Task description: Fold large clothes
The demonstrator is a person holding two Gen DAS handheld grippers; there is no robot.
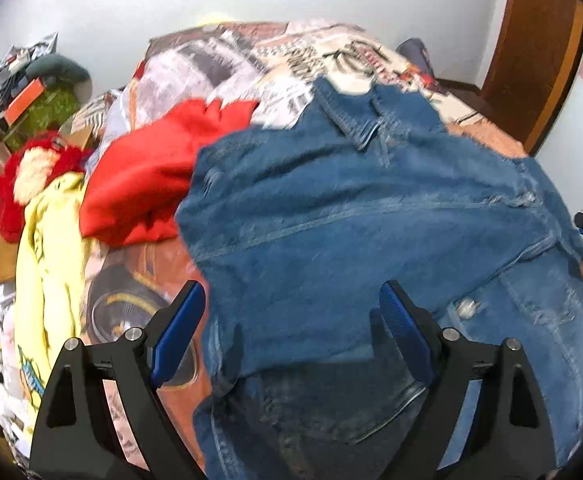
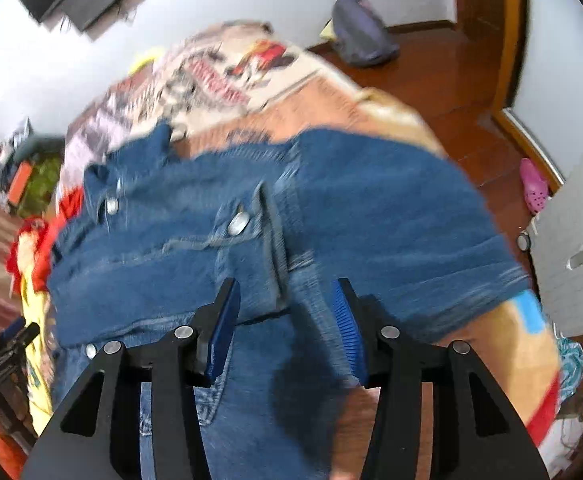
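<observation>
A blue denim jacket (image 1: 351, 208) with metal buttons lies partly folded on the bed; the right wrist view shows its folded layers (image 2: 291, 200) and a button flap. My left gripper (image 1: 291, 292) hovers over the jacket's near edge, its blue-padded fingers wide apart and open with nothing pinched. My right gripper (image 2: 286, 286) stands above the denim, its jaws partly apart. Cloth lies beneath the gap, and the pads do not press on it.
The bed has a printed cover (image 1: 251, 56). A red garment (image 1: 143, 176) and a yellow one (image 1: 47, 248) lie left of the jacket. To the right are the wooden floor (image 2: 431, 64), a grey bag (image 2: 361, 32), a pink shoe (image 2: 533, 186) and a white cabinet (image 2: 579, 240).
</observation>
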